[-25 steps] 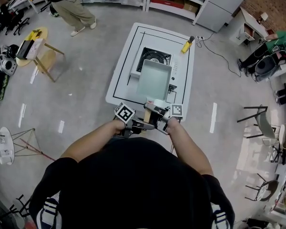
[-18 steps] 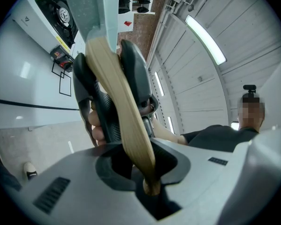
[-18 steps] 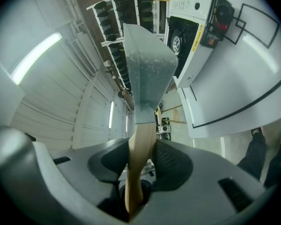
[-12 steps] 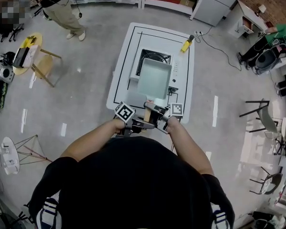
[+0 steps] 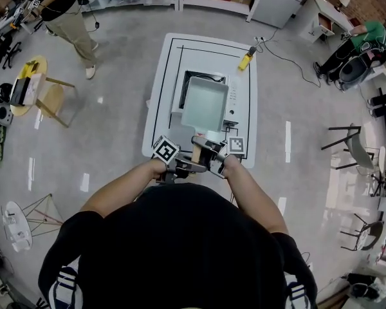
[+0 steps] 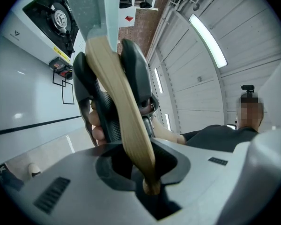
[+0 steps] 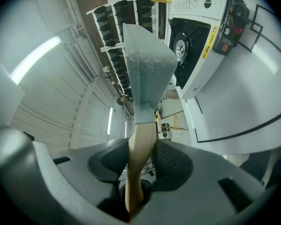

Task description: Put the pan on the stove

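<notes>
**Pan to Stove: Final Approach**

Judged as the carry-and-place step, close to its end. Holds the pan [image 5: 204, 105] by its wooden handle [image 5: 196, 152] at centre frame of the head view, over the stove [image 5: 234, 100] on the white table [image 5: 159, 108]. Covers most of the burner [image 5: 196, 77]; not clear whether seated on it.

Pinches the handle's end with the left gripper [image 6: 149, 182], jaws nearly together on the wood. Clamps the handle nearer the pan with the right gripper [image 7: 136, 165], pads pressed on both sides.

Next, probably: centre over the burner, keep level, lower until seated, then spread both sets of jaws and draw back.
</notes>
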The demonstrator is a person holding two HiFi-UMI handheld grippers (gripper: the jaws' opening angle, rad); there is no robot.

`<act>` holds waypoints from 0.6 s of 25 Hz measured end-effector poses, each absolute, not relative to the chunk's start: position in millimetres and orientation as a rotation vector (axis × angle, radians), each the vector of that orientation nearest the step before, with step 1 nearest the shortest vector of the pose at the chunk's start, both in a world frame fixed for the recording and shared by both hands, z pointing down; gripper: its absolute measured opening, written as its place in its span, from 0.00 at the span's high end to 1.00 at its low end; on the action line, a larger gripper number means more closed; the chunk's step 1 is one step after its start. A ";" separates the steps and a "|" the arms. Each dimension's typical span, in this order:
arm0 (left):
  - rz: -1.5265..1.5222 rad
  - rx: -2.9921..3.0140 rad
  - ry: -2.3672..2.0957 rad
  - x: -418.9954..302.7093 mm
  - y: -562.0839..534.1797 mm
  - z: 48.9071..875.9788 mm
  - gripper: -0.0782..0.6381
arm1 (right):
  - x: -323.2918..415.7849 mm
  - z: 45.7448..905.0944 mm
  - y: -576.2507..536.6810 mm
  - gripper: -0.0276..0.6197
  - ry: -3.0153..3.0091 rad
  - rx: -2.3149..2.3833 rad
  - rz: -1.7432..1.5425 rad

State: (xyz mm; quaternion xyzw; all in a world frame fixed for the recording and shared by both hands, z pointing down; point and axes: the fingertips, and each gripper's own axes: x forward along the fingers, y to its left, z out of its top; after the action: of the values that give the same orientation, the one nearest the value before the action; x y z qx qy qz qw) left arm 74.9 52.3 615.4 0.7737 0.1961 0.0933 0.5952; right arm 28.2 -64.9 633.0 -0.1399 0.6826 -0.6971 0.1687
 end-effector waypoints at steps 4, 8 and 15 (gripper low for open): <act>0.210 1.743 0.474 71.1 43.7 612.3 0.78 | 26.1 629.4 -76.9 0.74 1.915 -0.419 -1.976; 0.240 1.784 0.502 63.7 28.1 611.9 0.78 | 21.4 632.7 -91.5 0.74 1.912 -0.445 -1.970; 0.262 1.792 0.538 50.0 1.9 608.8 0.78 | 10.9 626.8 -119.2 0.74 1.908 -0.478 -1.943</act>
State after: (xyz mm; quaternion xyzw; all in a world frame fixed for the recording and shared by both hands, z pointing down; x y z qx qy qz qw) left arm 50.0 1.9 608.8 0.7685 0.2308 0.1125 0.5861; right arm 10.9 -119.2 626.8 -0.1697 0.6780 -0.6903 0.1874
